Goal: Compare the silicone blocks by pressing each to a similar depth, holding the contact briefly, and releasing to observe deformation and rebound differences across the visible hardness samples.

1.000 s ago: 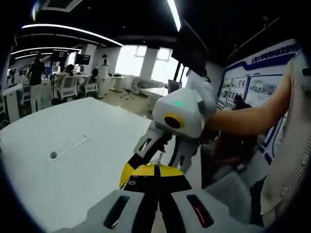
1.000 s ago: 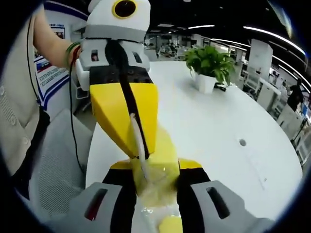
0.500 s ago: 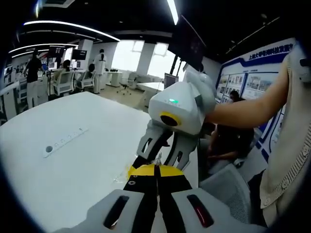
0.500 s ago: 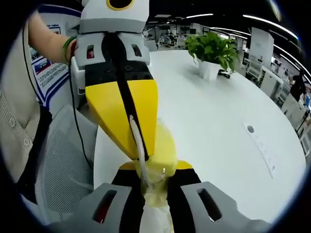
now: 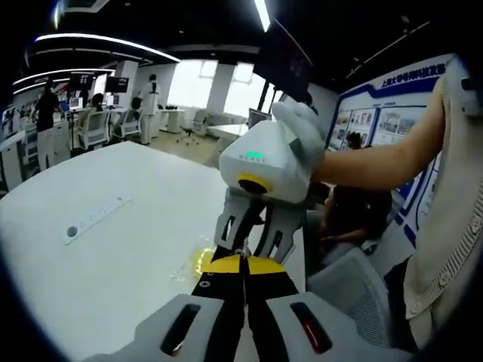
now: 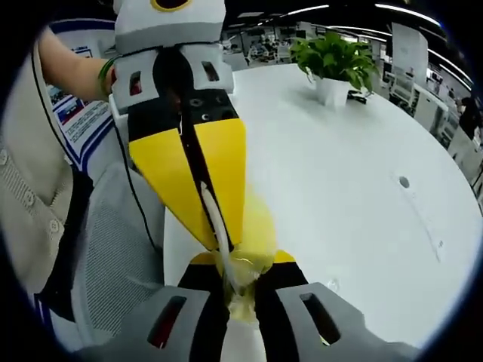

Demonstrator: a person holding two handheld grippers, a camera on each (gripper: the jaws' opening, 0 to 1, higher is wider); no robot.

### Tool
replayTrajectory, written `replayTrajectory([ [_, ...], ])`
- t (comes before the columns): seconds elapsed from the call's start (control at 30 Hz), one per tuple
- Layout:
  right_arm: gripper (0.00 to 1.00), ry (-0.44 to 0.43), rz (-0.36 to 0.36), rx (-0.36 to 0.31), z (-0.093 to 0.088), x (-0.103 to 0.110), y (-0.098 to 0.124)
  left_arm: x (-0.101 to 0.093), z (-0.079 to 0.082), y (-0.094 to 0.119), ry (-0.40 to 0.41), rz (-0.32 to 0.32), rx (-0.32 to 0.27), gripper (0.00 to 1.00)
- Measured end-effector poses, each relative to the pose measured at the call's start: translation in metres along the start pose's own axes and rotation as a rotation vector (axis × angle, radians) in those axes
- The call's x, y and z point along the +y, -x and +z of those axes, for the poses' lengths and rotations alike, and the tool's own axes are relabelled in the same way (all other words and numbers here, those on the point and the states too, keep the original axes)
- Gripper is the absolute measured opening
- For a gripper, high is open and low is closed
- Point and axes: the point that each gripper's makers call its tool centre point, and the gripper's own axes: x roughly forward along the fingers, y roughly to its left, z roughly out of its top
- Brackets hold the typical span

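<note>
White table, both tongs pinching yellow silicone block

- A wide white table carries everything.
- A potted green plant stands at its far side.
- A flush round socket sits nearer than the plant.
</note>
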Motion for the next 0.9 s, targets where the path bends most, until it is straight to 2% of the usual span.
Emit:
replayTrajectory([
  [0.9,0.08,0.002,0.024,0.014,-0.0058,0.0049,0.0035,-0.0055,-0.0002,-0.0045,-0.023,-0.017,0.015,0.00],
])
